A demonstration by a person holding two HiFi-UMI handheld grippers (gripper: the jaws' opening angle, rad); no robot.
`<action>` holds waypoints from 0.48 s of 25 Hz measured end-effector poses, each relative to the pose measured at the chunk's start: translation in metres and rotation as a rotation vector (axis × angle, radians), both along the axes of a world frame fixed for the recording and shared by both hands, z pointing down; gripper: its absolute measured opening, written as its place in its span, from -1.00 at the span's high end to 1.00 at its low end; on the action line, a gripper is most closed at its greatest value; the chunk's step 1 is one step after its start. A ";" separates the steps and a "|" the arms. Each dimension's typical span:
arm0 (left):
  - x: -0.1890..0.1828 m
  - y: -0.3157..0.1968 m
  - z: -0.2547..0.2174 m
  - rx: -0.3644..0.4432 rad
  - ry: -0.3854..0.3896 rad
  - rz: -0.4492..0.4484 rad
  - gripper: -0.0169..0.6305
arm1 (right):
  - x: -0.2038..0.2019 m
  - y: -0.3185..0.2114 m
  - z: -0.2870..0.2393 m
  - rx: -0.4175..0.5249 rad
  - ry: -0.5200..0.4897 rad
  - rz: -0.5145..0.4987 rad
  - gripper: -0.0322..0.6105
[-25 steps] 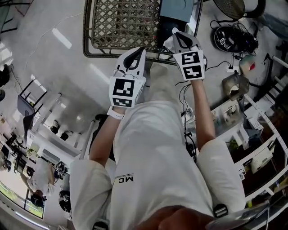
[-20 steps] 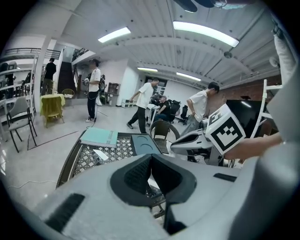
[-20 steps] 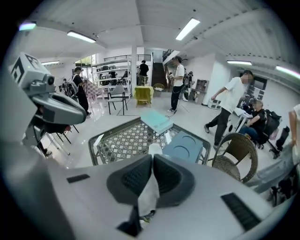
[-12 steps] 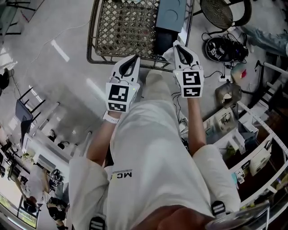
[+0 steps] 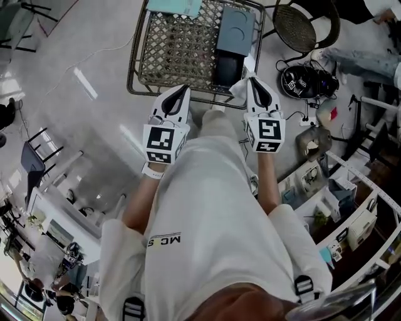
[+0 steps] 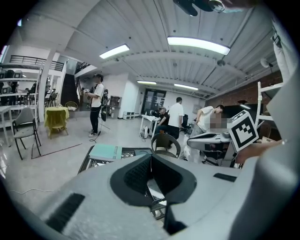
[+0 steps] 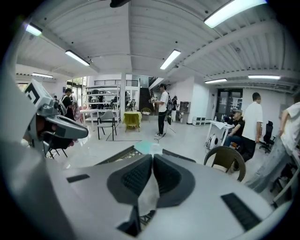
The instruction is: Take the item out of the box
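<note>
In the head view my two grippers are held up side by side over the near edge of a woven rattan table (image 5: 178, 53). A grey-blue box (image 5: 235, 30) sits on the table with a black box (image 5: 227, 68) in front of it. My right gripper (image 5: 254, 81) is shut on a thin white sheet (image 5: 238, 89) that hangs from its jaws. In the right gripper view this sheet (image 7: 149, 197) runs down between the closed pads of the right gripper (image 7: 153, 157). My left gripper (image 5: 180, 89) (image 6: 151, 157) is shut, its pads meeting with nothing seen between them.
A flat teal box (image 5: 178, 6) lies at the table's far side. Right of the table stand a round dark chair (image 5: 304, 25), a black helmet (image 5: 307, 80) with cables, and white shelving (image 5: 351, 207). Several people stand in the hall beyond.
Both grippers have risen, and the table and its boxes show further down in the head view. The white sheet has stayed in the right jaws. The left jaws have stayed shut.
</note>
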State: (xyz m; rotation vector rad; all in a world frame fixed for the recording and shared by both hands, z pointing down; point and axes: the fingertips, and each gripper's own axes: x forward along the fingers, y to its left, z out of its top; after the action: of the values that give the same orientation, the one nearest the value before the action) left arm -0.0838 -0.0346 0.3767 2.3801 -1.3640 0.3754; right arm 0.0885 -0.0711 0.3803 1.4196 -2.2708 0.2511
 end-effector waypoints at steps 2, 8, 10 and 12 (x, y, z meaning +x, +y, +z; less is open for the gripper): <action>-0.001 0.004 -0.008 0.016 0.007 -0.002 0.86 | -0.001 0.006 -0.010 0.019 -0.013 0.000 0.81; 0.001 0.015 -0.028 0.056 0.012 0.008 0.86 | -0.004 0.020 -0.036 0.086 -0.050 0.011 0.81; 0.003 0.018 -0.034 0.071 0.014 0.012 0.86 | -0.004 0.023 -0.044 0.106 -0.067 0.012 0.81; 0.002 0.023 -0.038 0.081 0.011 0.015 0.86 | -0.007 0.026 -0.050 0.114 -0.089 0.007 0.81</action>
State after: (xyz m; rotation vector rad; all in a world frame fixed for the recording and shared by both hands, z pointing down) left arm -0.0816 -0.0117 0.3385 2.4548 -1.3816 0.3161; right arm 0.0819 -0.0448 0.3307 1.5008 -2.3867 0.1930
